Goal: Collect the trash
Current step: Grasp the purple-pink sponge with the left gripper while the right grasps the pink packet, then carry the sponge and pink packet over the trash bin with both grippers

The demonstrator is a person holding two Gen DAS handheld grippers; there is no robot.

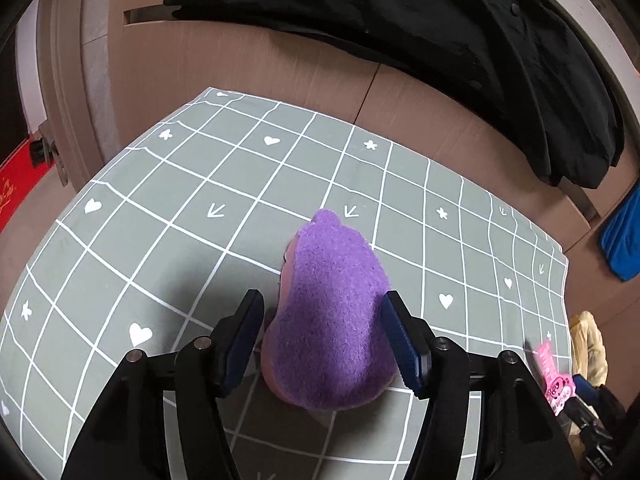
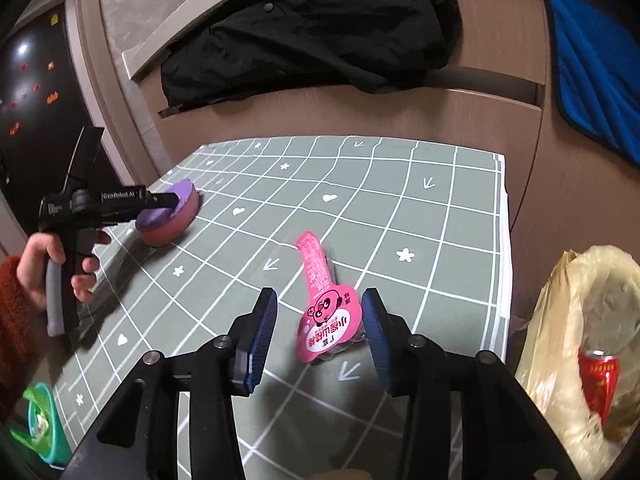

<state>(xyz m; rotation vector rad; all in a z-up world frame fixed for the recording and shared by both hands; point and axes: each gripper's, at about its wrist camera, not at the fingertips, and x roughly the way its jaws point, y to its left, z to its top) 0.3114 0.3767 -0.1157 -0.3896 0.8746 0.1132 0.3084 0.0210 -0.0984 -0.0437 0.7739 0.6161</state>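
So the trash here is the pink wrapper [image 2: 320,304], a snack packet with a cartoon face and a long tab. It's lying flat on the gray checked tablecloth [image 2: 400,208], near the cloth's right edge. The right gripper [image 2: 320,320] has it bracketed: fingers spread wide, one on each side of the wrapper's fat end, not clamped on anything yet. I can't tell if the right-side finger is already touching the packet or just beside it. My guess is it's lined up that way so a single squeeze catches the thick part instead of the floppy tab.

Just off the cloth's right edge sits a yellowish plastic bag [image 2: 580,320], mouth open, with a red can [image 2: 600,376] already inside. That's pretty clearly where the trash goes, parked close so the carry is short.

Way over toward the cloth's left edge, well apart from the wrapper, is a sponge [image 1: 332,312] with a purple top and pink base. The left gripper [image 1: 324,316] straddles it with its fingers apart; they look near the sides but not pressing in, so I'd call it unclamped. Probably it's just steadying or about to move the sponge.

Behind the cloth, a black jacket [image 2: 304,28] is draped over a rail.
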